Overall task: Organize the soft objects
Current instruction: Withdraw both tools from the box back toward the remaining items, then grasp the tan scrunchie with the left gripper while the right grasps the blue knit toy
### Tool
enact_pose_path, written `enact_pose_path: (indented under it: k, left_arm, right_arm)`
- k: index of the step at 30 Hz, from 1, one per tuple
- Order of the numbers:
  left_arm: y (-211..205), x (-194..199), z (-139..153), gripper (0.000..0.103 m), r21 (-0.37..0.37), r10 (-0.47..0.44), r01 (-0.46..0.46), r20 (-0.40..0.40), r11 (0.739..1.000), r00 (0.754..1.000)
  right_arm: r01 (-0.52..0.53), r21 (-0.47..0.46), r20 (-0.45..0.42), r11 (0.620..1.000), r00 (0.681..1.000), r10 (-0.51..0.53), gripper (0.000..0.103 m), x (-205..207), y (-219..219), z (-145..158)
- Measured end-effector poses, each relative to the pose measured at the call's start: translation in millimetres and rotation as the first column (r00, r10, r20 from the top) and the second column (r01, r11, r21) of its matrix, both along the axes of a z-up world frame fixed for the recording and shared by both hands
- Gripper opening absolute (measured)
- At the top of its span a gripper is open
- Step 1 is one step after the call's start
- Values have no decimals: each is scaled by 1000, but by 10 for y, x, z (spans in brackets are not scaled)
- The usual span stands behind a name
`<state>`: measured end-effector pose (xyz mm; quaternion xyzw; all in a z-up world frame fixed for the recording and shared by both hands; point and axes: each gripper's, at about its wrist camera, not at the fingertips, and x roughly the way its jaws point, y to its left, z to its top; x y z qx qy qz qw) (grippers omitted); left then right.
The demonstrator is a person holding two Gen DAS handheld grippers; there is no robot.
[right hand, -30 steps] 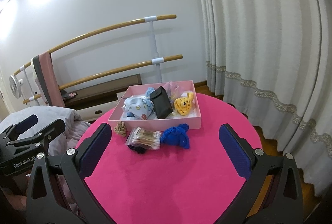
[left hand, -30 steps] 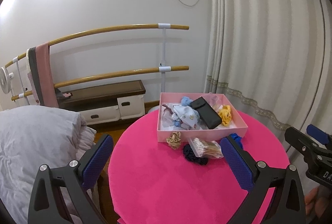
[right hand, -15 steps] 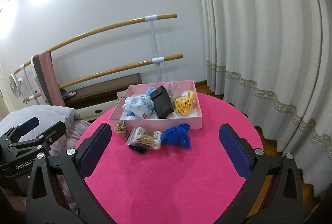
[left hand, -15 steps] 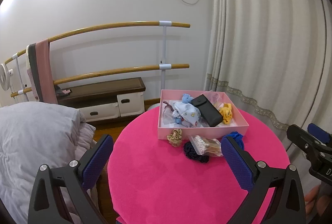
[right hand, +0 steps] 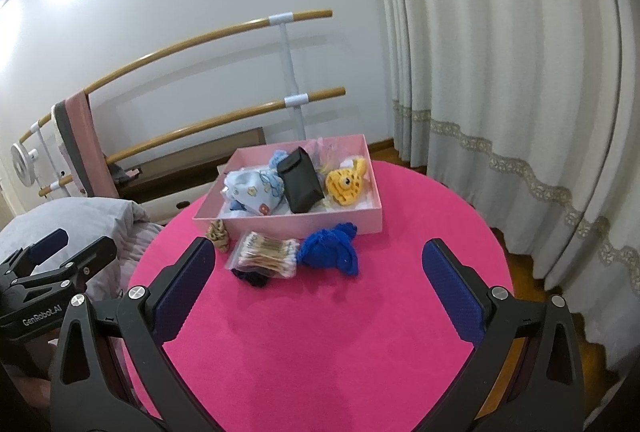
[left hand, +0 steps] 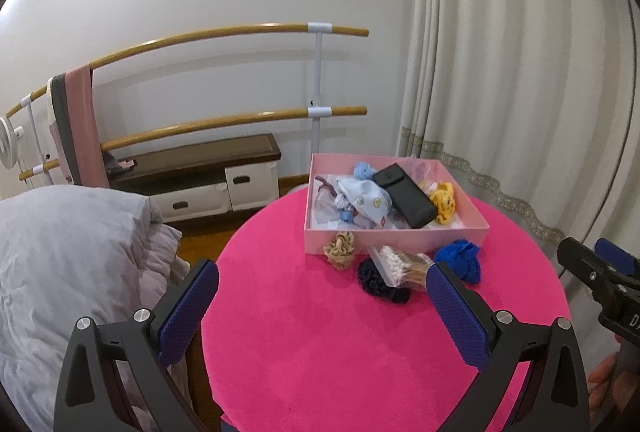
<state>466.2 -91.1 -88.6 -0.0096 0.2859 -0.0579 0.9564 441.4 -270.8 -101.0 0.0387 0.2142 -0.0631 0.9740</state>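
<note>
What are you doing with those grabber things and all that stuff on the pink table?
A person holds two grabbers, tidying soft things into the shallow pink cardboard box. Both the left gripper and the right gripper hover open and empty above the round pink table. Outside the box lie a blue knitted piece, a beige scrunchie, a dark scrunchie and a clear bag of cotton swabs. A yellow knitted toy is already inside.
</note>
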Motion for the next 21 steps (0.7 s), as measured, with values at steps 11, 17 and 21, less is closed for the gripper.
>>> enact_pose_path:
  k: [11,17,21]
  left_arm:
    - [-76,477,-349,103,24,-4,7,-114,1000,993]
    - [-73,886,-571,103,40,14,-8,-150,999,989]
    - [-86,1206,-737,103,59,27,-17,-170,998,985]
  right_arm:
    - [19,39,-115,999,993,-14,103,411,-233,-370]
    - [14,51,-171,999,985,-5,103,715,-310,-556]
    - [10,74,-203,997,979,5,103,974,-359,-680]
